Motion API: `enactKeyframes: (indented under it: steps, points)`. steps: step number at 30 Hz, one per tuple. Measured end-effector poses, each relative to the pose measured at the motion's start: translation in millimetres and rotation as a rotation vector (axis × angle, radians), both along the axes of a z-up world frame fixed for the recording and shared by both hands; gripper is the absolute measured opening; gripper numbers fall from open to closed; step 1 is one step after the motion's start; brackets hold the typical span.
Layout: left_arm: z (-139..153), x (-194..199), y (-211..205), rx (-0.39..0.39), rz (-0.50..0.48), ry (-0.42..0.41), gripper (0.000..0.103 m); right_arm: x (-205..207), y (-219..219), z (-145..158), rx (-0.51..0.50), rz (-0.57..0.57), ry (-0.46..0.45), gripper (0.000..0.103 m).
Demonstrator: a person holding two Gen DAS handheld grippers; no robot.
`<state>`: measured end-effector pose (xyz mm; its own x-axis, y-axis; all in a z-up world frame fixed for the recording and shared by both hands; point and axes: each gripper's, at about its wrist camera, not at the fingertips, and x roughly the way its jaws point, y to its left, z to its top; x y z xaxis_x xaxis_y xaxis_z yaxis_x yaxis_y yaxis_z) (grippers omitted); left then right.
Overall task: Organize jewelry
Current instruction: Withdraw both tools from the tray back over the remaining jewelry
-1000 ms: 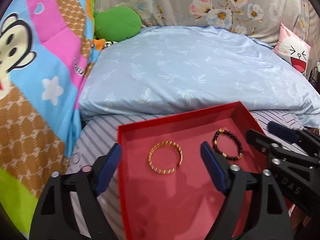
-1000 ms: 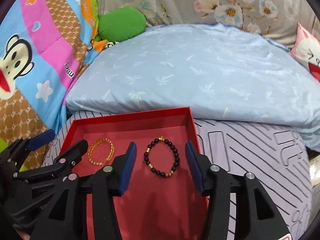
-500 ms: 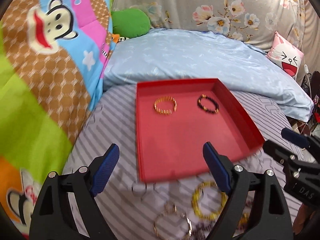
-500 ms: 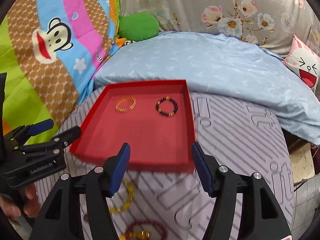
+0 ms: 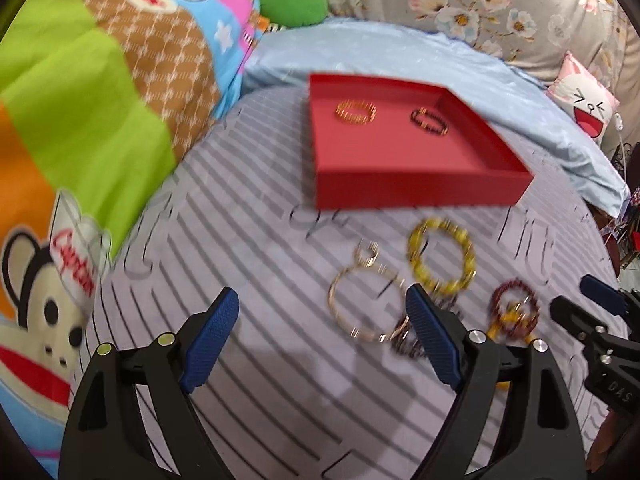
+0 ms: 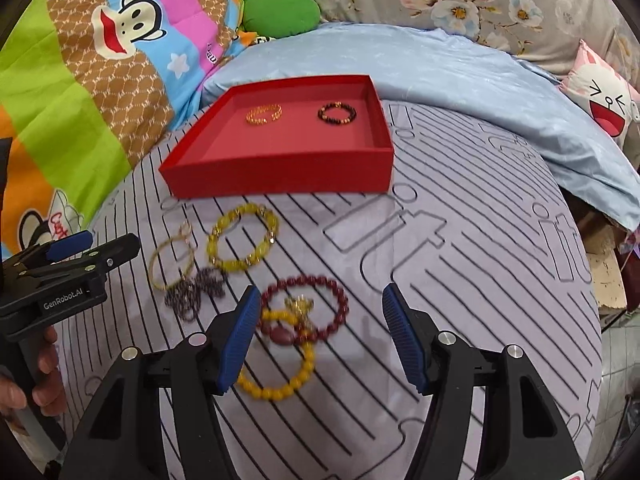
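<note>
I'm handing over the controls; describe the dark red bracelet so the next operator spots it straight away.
Start at the shallow red tray on the striped grey mat. Loose jewellery lies on the mat in front of it. The dark red round-bead bracelet is the one nearest the right gripper, lying partly over a plain yellow bead bracelet and carrying a small gold charm.

From my feed: grey striped mat [image 6: 460,280] underfoot; pale blue pillow [image 6: 460,80] behind it; floral grey cushion [image 6: 500,0] at the back; cartoon-monkey blanket [image 6: 100,60] to the left; green plush [image 6: 280,14]; white laughing-face cushion [image 6: 604,100] at far right.
</note>
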<state>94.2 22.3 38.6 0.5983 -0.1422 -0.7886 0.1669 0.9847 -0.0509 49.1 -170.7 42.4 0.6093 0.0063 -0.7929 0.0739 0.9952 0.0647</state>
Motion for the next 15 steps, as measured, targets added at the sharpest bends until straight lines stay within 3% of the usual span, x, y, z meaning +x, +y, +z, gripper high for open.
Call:
enactKeyframes:
  steps: [6,15]
  points:
    - [-13.6,-9.5,5.9,-0.03,0.013,0.041,0.081,-11.9,2.2,-10.4,0.019,-0.001,0.021,0.061]
    - [-24.5,-3.1,-23.3,-0.008,-0.034,0.058,0.081,-11.5,1.6,-10.5,0.024,-0.003,0.019,0.061]
